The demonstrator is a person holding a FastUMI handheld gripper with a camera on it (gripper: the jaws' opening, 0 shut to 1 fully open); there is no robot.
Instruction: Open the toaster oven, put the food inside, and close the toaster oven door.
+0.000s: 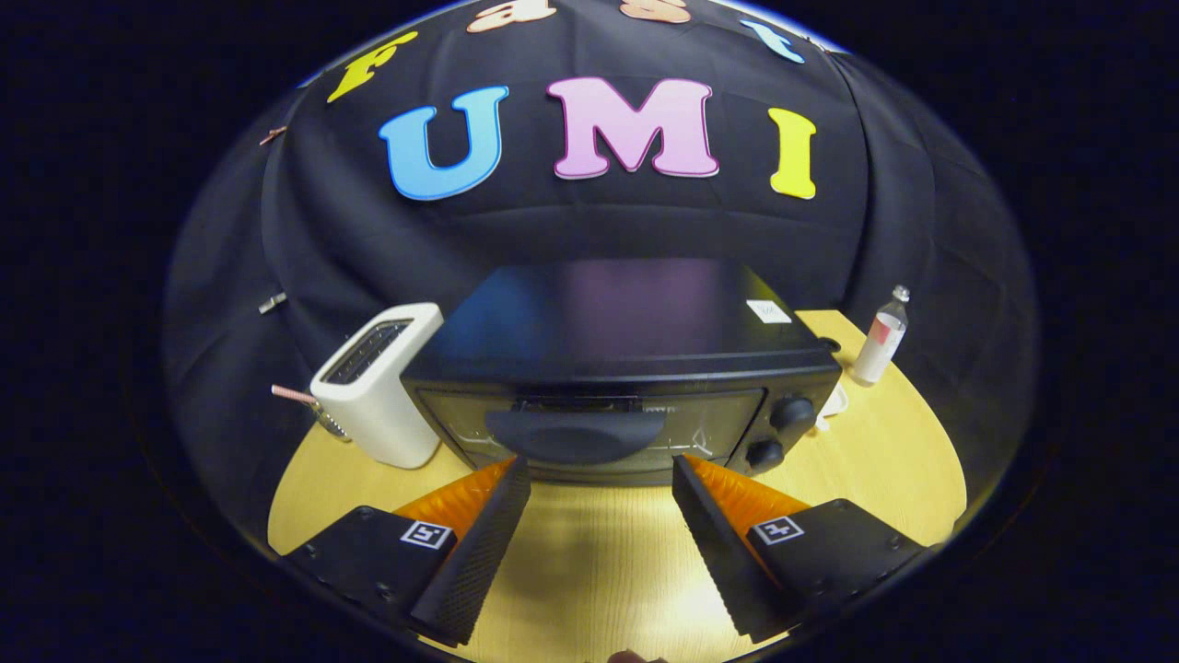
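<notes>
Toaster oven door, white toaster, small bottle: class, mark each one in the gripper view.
toaster oven door point(589, 425), gripper view, on its dark handle, just ahead of the open fingers.
white toaster point(391, 401), gripper view, on its front face.
small bottle point(881, 341), gripper view, on its body.

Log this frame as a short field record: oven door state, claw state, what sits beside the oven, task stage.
oven door: toaster oven shut, handle just ahead of the fingers
claw: claw open, holding nothing, above the table
beside the oven: white toaster on one side, small bottle on the other
task stage: opening not yet begun
</notes>
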